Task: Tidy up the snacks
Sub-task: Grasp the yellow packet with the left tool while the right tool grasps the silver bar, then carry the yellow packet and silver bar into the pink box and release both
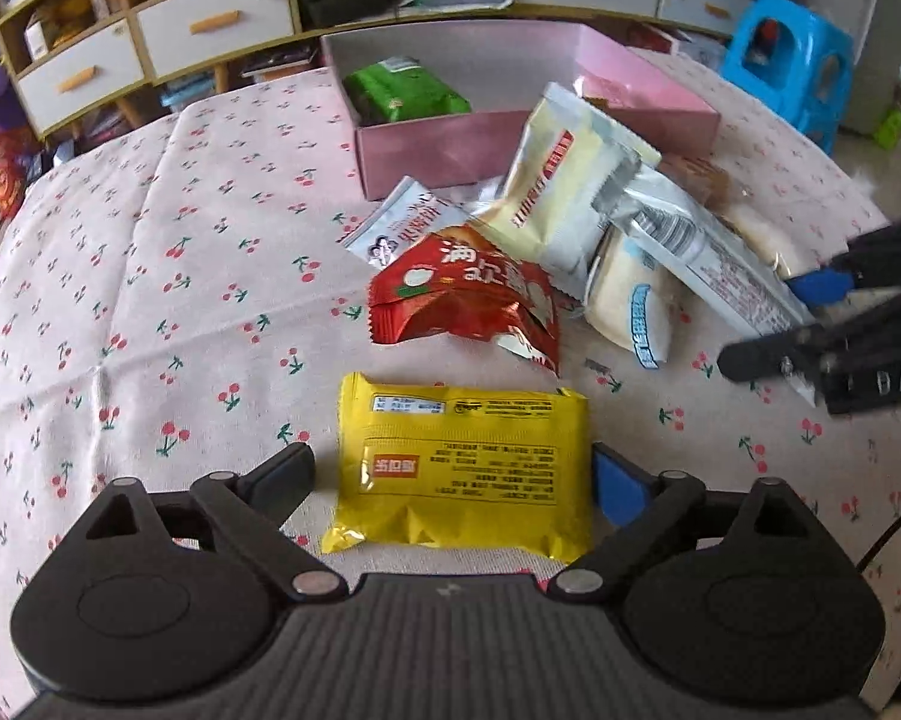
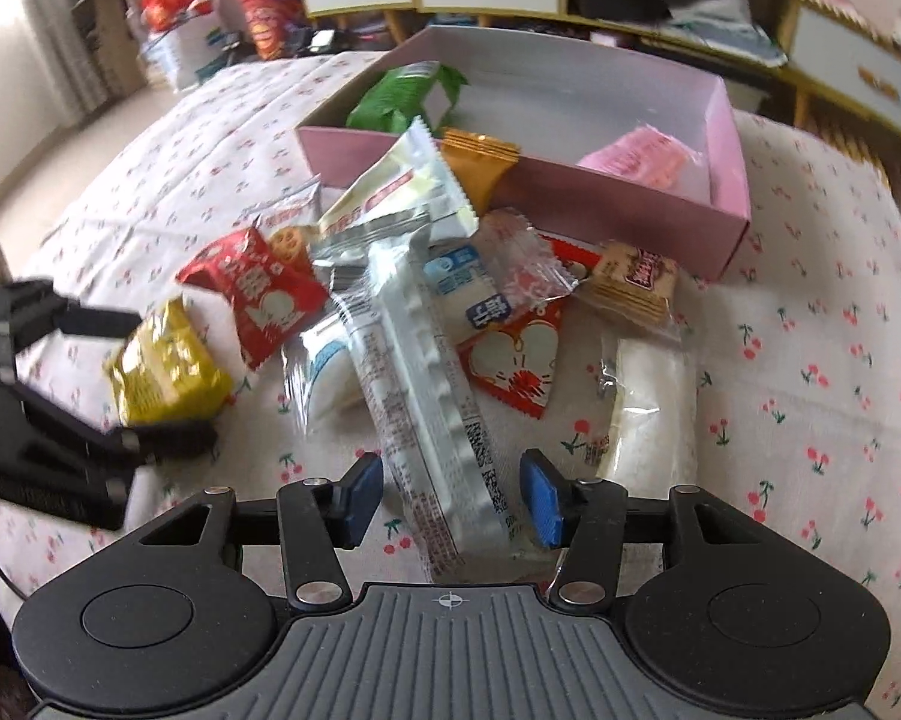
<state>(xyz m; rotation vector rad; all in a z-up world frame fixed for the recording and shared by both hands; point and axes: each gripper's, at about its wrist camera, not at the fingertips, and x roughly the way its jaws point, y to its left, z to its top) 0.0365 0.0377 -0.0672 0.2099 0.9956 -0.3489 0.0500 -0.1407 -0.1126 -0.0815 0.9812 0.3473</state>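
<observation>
The left gripper [image 1: 453,471] stands open around a flat yellow foil snack packet [image 1: 462,459] lying on the cherry-print tablecloth [image 1: 150,300]. The right gripper [image 2: 450,495], also open, straddles a long white plastic-wrapped snack bar [image 2: 432,396], whose long axis runs from between the fingers toward the pink cardboard box [image 2: 732,180].

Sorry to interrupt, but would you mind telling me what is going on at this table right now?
A person with a claw in each hand is sorting snacks into the pink box, which already holds a green packet and a pink packet. The left claw is open around the yellow packet, and the right claw is open around the long white packet. Neither is lifted yet; the rest sit piled on the cherry-print cloth.
</observation>
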